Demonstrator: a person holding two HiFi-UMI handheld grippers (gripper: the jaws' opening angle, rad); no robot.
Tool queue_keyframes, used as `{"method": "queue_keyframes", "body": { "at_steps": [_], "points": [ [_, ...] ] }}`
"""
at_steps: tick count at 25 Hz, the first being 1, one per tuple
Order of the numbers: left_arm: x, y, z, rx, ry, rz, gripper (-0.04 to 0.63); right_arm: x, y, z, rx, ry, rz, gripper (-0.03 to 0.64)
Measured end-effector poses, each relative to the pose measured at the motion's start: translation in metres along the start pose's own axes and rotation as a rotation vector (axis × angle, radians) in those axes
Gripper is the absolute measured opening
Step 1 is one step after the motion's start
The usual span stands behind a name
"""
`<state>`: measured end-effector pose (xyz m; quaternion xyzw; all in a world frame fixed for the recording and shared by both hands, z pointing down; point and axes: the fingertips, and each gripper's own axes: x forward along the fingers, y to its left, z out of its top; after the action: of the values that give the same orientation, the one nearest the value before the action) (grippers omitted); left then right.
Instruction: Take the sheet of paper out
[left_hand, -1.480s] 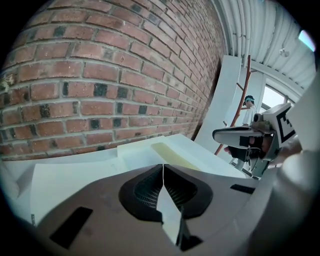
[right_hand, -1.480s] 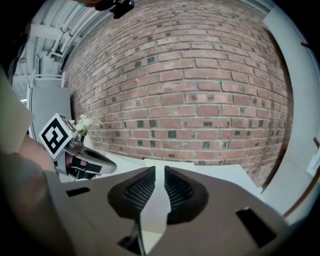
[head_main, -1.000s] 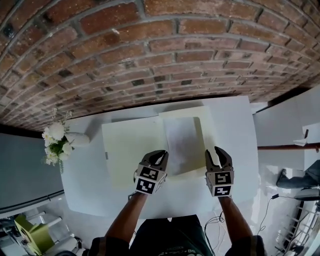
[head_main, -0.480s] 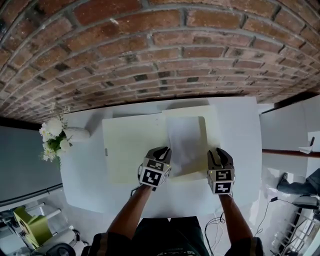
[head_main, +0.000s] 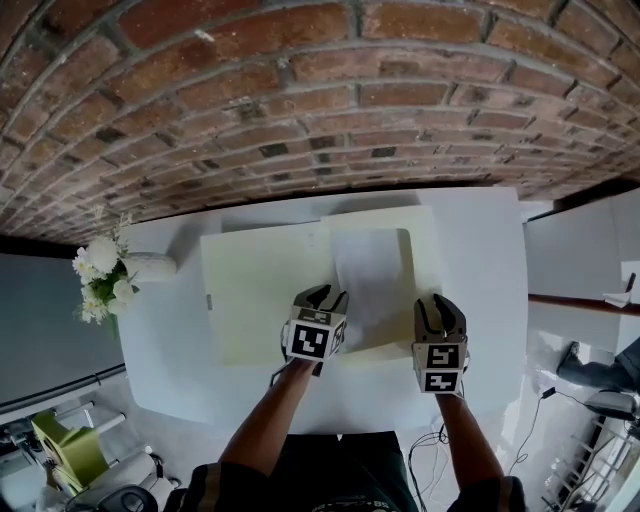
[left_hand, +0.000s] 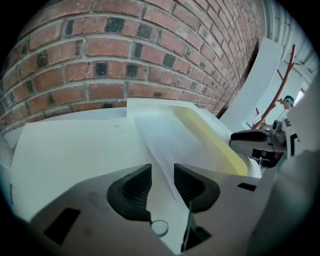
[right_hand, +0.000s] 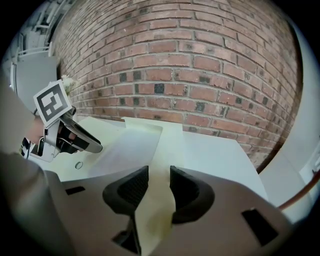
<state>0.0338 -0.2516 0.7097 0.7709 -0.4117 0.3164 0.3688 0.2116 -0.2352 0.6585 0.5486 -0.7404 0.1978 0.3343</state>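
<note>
As seen only from the left gripper view, left claw (left_hand: 162, 184) opening, 2 pads (left_hand: 132, 187) clear of the sheet of paper (left_hand: 165, 142) ridged between them, atop the cream folder (left_hand: 75, 150), right half. From the right gripper view, right claw (right_hand: 152, 186) parted over folder edge. Folder print unreadable.

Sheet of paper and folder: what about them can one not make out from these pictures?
- Print on the sheet of paper: too small in the head view, washed out in both gripper views.
- The sheet's near corner: head view, hidden by the left gripper, whose jaws are opening around it.
- Whether the right gripper presses the folder: right gripper view, folder fills the gap.
</note>
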Motion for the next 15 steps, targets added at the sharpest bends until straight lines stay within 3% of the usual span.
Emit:
{"method": "queue_keyframes", "body": {
  "at_steps": [6,12,15],
  "points": [
    [0.016,-0.002,-0.003,-0.097,0.067,0.016,0.130,0.000,0.000,-0.001,0.011,-0.011,-0.013,0.186],
    [0.018,0.007,-0.005,-0.133,0.082,0.055,0.071,0.000,0.001,0.000,0.002,-0.019,-0.018,0.186],
    [0.018,0.004,-0.004,-0.116,0.090,0.044,0.064,0.000,0.001,-0.001,-0.002,-0.018,-0.020,0.186]
  ]
}}
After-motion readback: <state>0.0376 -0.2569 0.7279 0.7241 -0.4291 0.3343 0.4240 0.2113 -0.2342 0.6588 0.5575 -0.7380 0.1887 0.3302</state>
